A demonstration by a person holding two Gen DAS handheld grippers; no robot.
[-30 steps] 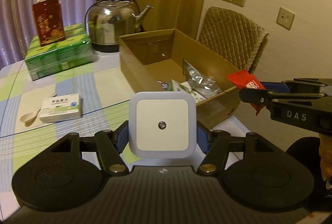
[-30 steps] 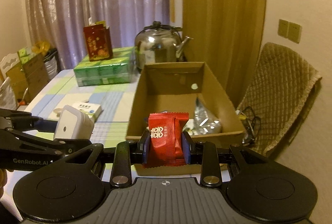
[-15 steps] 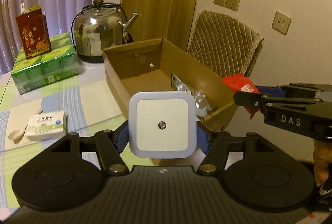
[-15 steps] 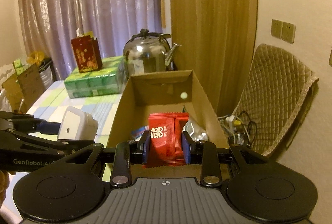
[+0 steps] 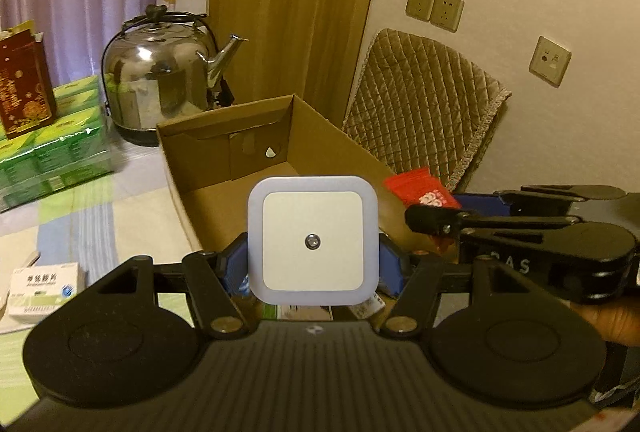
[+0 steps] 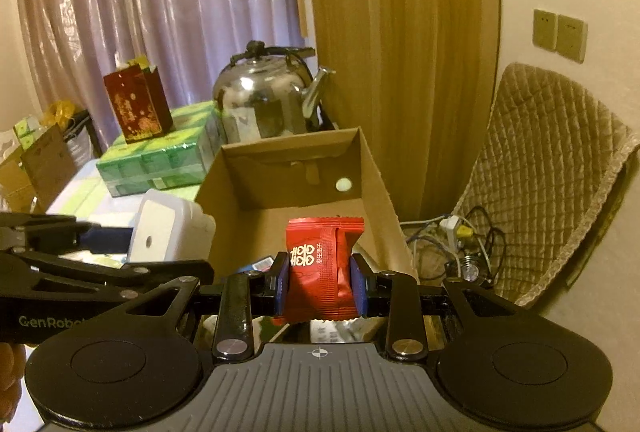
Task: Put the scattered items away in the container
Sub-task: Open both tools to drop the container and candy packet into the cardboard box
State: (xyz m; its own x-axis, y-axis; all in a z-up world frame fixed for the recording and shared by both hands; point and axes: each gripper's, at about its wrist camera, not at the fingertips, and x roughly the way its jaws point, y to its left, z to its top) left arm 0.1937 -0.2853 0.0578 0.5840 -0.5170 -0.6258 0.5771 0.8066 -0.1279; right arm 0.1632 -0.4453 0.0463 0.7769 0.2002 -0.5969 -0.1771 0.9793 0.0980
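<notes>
The left gripper (image 5: 313, 252) was clamped on a white square night light (image 5: 313, 240), its blue fingers (image 5: 236, 264) pressed against both sides. It hung above the near end of the open cardboard box (image 5: 224, 151) (the container for this job). From the right wrist view, the same night light (image 6: 166, 230) sat just over the box's left wall (image 6: 212, 191).

The right gripper (image 6: 320, 284) was squeezed shut on a red candy packet (image 6: 322, 268), which stood upright between its blue fingers (image 6: 282, 284). That packet hung over the near part of the box too. In the left wrist view the red packet (image 5: 424, 191) showed near the box's right wall.

Some small packets lay on the box floor under the grippers, but they were mostly hidden.

A small white medicine box (image 5: 42, 288) lay on the table near its near left edge, outside the cardboard box. At the far edge of the table stood a shiny metal kettle (image 5: 160, 87), with a stack of green packs (image 5: 52, 151) beside it and a dark red carton (image 5: 22, 83) on top of those. A padded chair (image 5: 420, 111) stood by the wall, past the table's right edge.
</notes>
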